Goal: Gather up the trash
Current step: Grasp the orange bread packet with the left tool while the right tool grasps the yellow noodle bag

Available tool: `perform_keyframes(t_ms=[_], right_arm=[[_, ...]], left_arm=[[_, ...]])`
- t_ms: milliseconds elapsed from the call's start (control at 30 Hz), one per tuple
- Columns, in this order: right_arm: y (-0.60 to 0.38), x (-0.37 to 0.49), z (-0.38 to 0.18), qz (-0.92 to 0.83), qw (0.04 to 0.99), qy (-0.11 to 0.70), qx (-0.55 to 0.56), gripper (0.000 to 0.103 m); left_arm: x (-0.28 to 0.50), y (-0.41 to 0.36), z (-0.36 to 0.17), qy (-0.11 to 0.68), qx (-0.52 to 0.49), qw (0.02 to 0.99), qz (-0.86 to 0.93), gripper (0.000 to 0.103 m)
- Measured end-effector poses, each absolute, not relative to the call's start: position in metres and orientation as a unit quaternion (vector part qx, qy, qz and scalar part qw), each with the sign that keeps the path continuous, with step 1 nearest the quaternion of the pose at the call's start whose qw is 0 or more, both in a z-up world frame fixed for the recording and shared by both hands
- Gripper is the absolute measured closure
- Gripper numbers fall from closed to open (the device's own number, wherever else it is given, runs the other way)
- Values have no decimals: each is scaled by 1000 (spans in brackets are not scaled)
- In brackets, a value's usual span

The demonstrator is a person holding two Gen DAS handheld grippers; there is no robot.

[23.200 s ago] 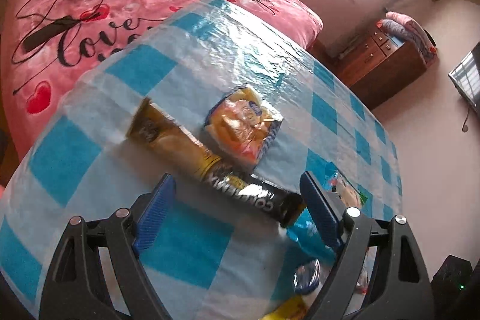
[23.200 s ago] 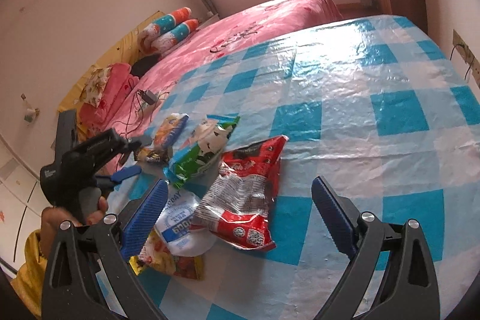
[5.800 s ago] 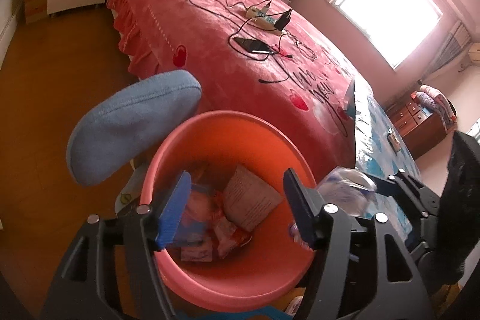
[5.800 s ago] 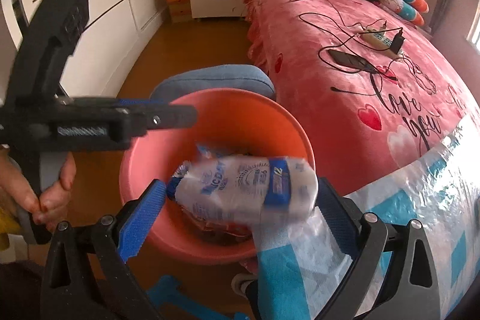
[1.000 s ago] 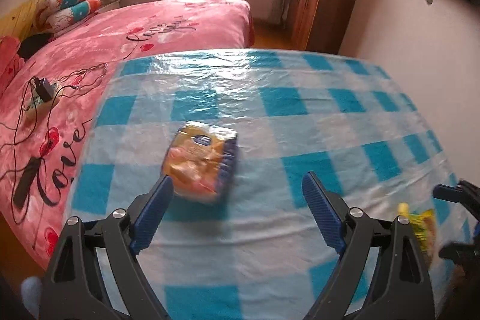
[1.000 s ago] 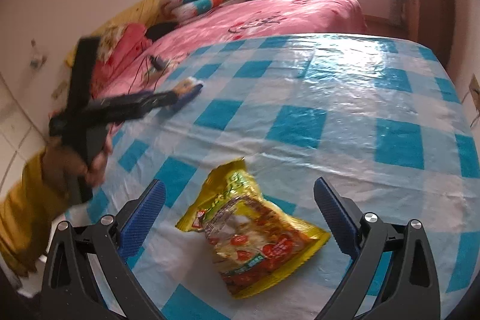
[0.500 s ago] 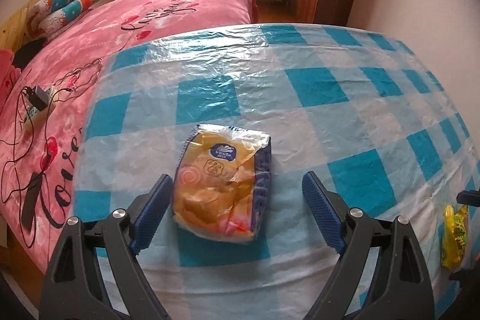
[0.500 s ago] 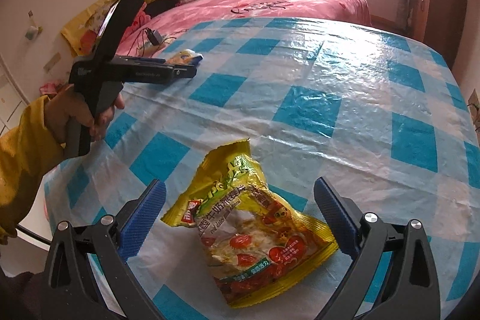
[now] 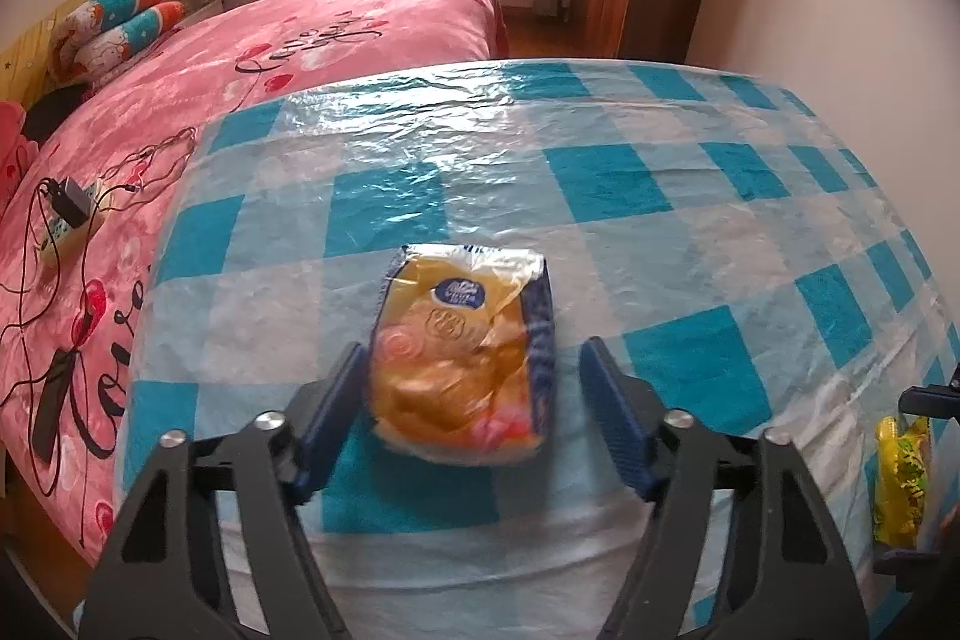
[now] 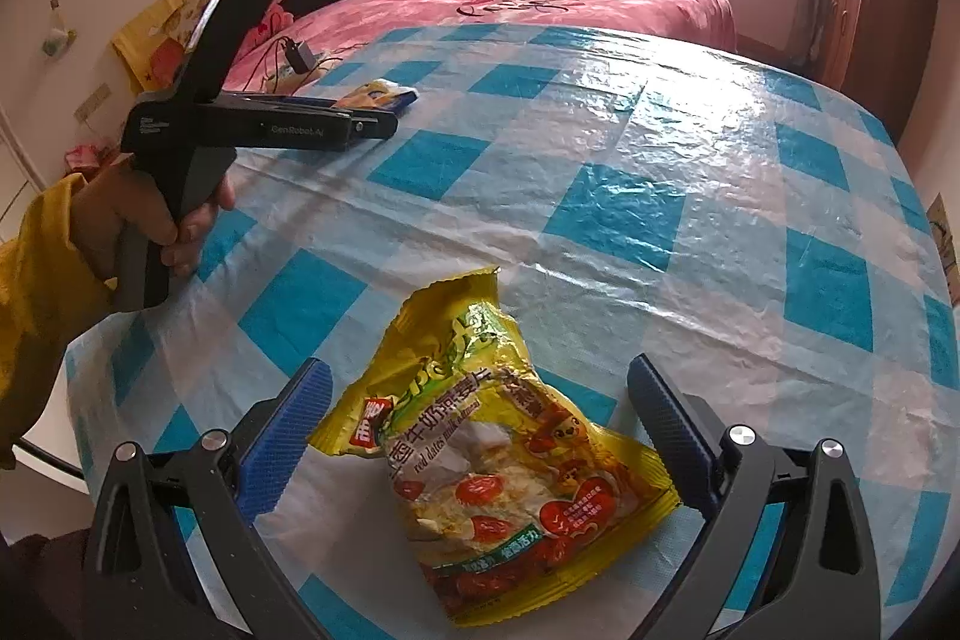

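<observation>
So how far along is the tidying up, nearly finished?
Close, it seems. Only two wrappers show on the table: an orange packet and a yellow bag. The left gripper is open around the packet, the right gripper open around the bag; neither has closed yet. Left to do: grab both and bin them; no bin is in view.

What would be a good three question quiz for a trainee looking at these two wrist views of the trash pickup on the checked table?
1. True or false: the left gripper is shut on the orange packet.
2. Which wrapper lies between the right gripper's fingers: A, a red one; B, the yellow wrapper; C, a white one?
3. What covers the table?

Key
1. False: the jaws stand open on either side of the packet, which lies on the cloth.
2. B.
3. A blue and white checked cloth under clear plastic.
</observation>
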State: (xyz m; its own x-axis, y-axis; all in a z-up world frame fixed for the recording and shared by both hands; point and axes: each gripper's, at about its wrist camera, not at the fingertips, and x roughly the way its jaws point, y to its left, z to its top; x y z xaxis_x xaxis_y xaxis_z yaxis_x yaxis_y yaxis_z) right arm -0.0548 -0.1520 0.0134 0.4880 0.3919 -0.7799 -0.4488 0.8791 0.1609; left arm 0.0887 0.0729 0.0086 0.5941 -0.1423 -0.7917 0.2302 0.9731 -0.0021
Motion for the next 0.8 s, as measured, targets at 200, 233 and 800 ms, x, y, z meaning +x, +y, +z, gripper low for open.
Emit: perform_keyframes(t_ms=[200, 233, 800], right_arm=[[-151, -55, 13, 243, 862, 443, -33, 5], [-151, -55, 13, 243, 862, 443, -33, 5], [-151, -60, 12, 248, 860, 443, -53, 5]], left_arm=[[81, 65, 10, 435, 43, 895, -94, 49], [80, 65, 10, 435, 42, 895, -92, 50], [33, 62, 11, 436, 23, 895, -93, 52]])
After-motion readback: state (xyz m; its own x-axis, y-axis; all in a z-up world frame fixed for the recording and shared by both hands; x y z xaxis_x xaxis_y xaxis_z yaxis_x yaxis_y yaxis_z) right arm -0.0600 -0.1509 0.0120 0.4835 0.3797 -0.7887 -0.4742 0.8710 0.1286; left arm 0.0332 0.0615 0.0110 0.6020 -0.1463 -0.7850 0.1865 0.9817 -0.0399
